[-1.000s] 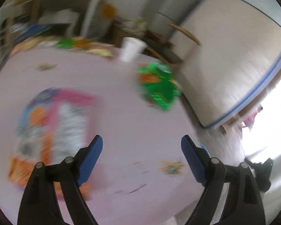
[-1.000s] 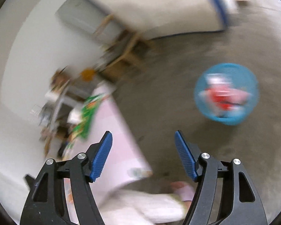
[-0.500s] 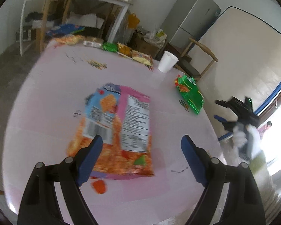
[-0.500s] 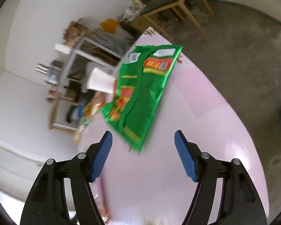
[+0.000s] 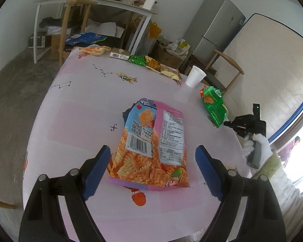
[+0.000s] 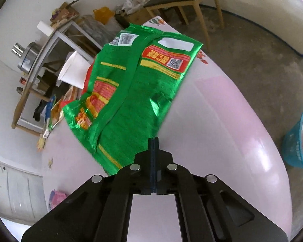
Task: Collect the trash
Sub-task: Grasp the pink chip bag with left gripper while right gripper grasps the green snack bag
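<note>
Jaws pinch green wrapper [image 6: 129, 92]; only right wrist shows blue bin [image 6: 299, 139].

left gripper [image 5: 152, 162]: black arms, blue pads, round silver screws
right gripper [image 6: 153, 141]: black arms, thin blue pads, four silver screws behind them
hand [image 5: 256, 145]: white glove; fuzzy cream-green sleeve below the glove

On my orange snack bag [image 5: 151, 147] I see a barcode and a QR code; the green bag [image 6: 131, 92] has them too. The print is too small to read.
</note>
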Tool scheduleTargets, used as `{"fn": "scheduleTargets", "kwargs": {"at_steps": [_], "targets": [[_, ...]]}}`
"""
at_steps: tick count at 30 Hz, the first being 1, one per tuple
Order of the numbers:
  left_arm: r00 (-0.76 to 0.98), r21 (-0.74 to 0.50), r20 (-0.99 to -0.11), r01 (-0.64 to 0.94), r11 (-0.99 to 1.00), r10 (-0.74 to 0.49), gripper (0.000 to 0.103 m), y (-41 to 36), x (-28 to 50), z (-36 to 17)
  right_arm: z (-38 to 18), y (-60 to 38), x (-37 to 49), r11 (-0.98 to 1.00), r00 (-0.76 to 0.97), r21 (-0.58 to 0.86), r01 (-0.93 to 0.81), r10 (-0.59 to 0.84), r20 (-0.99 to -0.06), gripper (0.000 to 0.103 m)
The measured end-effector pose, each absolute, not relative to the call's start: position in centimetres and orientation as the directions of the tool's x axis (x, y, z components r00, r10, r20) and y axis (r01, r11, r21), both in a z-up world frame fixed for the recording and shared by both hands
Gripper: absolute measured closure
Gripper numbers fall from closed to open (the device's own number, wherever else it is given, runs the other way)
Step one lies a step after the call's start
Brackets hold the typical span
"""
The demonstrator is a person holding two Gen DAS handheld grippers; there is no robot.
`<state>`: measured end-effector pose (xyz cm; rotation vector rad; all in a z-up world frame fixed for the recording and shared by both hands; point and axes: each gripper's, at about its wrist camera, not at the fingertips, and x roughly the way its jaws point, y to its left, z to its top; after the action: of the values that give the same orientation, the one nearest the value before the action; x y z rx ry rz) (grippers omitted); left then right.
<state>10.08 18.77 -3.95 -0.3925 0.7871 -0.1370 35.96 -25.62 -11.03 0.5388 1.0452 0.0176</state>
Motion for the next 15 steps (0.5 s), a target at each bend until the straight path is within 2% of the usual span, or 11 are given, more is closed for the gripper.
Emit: {"fn": "scheduleTargets", "kwargs": {"at_steps": [8,13,15], "targets": [[0.658,-0.386,-0.683,0.042,0.922,-0.316,0.020,16.5,10.3,-5.0,-10.8,-25.9,27.2,0.881,0.414,0.473,0.032,0.419,-0.808,0.103],[0.596,-0.348,-0.721,0.128,0.929,-0.352,0.020,13.0,12.1,-6.2,-11.0,-28.1,23.4,0.842,0.393,0.537,0.055,0.477,-0.787,0.103],[0.573,-0.293,-0.757,0.132,0.947,-0.314,0.020,11.5,13.4,-7.0,-10.7,-28.9,23.0,0.830,0.405,0.552,0.073,0.481,-0.778,0.100]]}}
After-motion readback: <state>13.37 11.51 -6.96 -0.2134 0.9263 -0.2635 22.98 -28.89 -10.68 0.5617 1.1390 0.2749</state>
